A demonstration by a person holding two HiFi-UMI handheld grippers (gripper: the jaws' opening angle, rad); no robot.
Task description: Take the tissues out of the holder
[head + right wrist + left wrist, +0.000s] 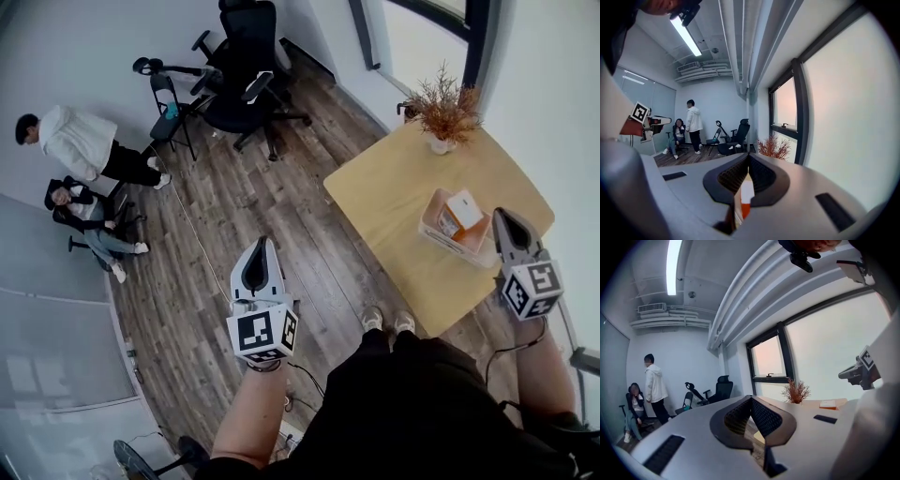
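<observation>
Tissues (pixel 462 210) sat in the holder (pixel 439 238) on the near right part of the table (pixel 389 197), nothing gripping them. Right tool (pixel 504 221) was closed and empty, tip just beside the holder's right end; couldn't tell if it touched. Left tool (pixel 262 246) was also closed, nothing between the jaws, held over the wood floor (pixel 244 206) well clear of the table. Dried plant (pixel 444 105) in a white pot (pixel 441 145) stood at the table's far corner. Two people (pixel 80 145) were by the left wall (pixel 75 56), one standing, one seated; black office chairs (pixel 246 66) were further back.
</observation>
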